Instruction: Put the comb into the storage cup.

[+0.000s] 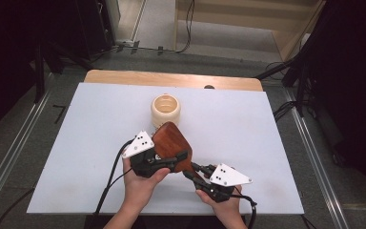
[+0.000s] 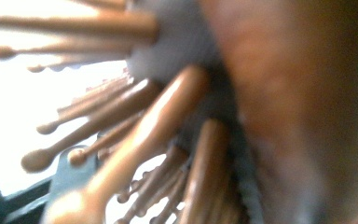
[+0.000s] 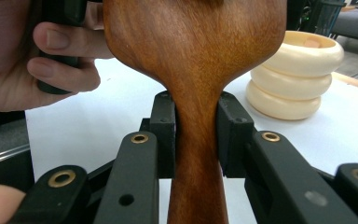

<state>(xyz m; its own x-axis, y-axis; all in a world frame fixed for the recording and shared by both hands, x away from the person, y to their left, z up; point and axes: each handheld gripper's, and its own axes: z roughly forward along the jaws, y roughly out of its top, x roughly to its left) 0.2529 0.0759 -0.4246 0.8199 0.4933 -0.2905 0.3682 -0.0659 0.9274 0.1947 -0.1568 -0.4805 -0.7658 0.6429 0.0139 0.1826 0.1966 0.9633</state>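
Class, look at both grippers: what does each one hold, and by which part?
The right gripper clamps the wooden hairbrush by its handle neck. The left gripper closes on the brush's head, at the bristle side; firm contact cannot be told.

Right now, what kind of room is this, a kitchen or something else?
Not a kitchen. It looks like a lab or studio for recording handling work: a table covered in a white sheet, dark stands around it, cables on a grey floor. Both hand-held grippers hold a wooden hairbrush near a cream ribbed jar.
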